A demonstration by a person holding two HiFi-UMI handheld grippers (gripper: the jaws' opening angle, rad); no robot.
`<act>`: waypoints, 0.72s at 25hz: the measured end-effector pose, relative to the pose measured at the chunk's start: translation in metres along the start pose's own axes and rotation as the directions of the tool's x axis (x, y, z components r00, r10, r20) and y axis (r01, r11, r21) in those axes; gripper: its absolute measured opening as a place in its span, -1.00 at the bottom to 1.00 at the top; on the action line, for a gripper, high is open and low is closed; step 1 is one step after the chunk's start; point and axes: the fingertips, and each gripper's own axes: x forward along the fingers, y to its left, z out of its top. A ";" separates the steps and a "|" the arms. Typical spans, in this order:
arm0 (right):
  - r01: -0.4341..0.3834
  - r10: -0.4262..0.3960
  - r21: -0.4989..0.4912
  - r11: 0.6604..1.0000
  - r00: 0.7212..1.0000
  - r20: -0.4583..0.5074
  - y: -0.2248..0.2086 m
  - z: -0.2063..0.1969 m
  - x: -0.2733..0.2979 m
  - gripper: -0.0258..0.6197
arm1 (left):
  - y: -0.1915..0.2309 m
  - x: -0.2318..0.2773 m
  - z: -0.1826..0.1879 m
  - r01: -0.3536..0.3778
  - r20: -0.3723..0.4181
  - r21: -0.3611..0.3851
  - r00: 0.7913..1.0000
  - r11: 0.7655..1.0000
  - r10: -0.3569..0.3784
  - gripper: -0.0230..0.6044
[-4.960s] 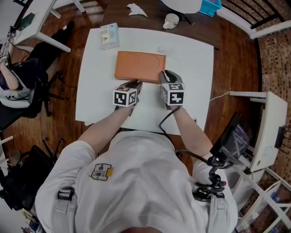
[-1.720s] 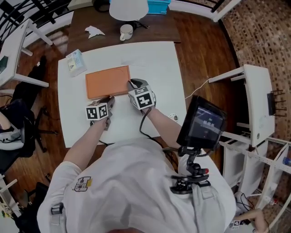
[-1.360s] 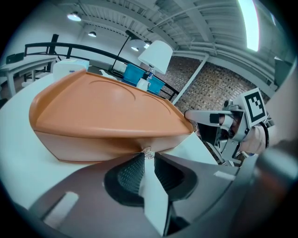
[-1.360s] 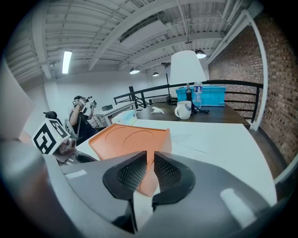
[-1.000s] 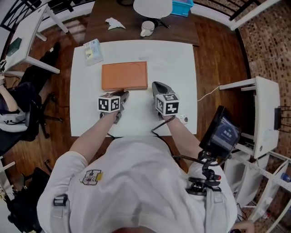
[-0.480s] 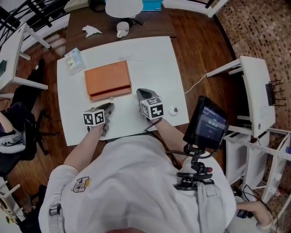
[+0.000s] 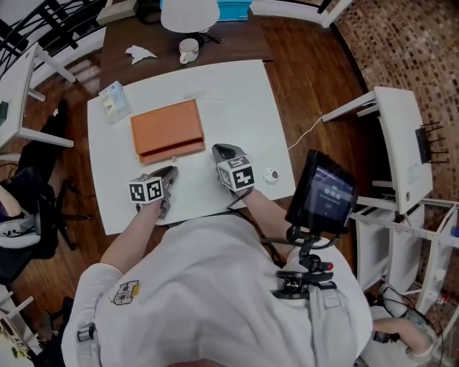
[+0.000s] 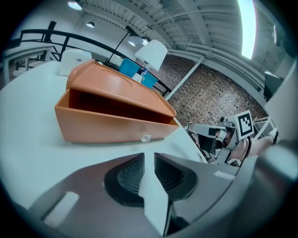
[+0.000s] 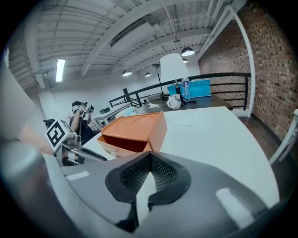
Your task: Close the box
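An orange box (image 7: pixel 166 127) lies on the white table (image 7: pixel 244 93), its drawer (image 7: pixel 172 152) slid out a little toward me. The left gripper view shows the box (image 8: pixel 116 100) with a dark gap under its top and a small clear knob (image 8: pixel 146 137) on the drawer front. My left gripper (image 7: pixel 170 173) (image 8: pixel 149 155) is a short way in front of the knob, apart from it, with a narrow gap between its jaws and nothing in them. To the right of the box (image 9: pixel 135 130), my right gripper (image 7: pixel 219 150) (image 9: pixel 150 156) is shut and empty.
A tissue pack (image 7: pixel 113 100) lies at the table's far left corner. A small white roll (image 7: pixel 270 175) sits right of my right gripper. A mug (image 7: pixel 188 49), crumpled paper (image 7: pixel 140 51) and lamp (image 7: pixel 190 13) stand on the brown desk beyond. A screen (image 7: pixel 320 192) hangs at the right.
The drawer has slid out from the box within the last second. Both grippers have drawn back toward me, the left one off the knob. The right jaws have closed their narrow gap.
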 end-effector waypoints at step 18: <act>-0.033 0.033 -0.002 0.999 0.999 -0.007 0.013 -0.010 0.003 -0.92 | -0.014 -0.035 -0.030 0.020 0.041 -0.055 0.999 0.998 -0.018 -0.74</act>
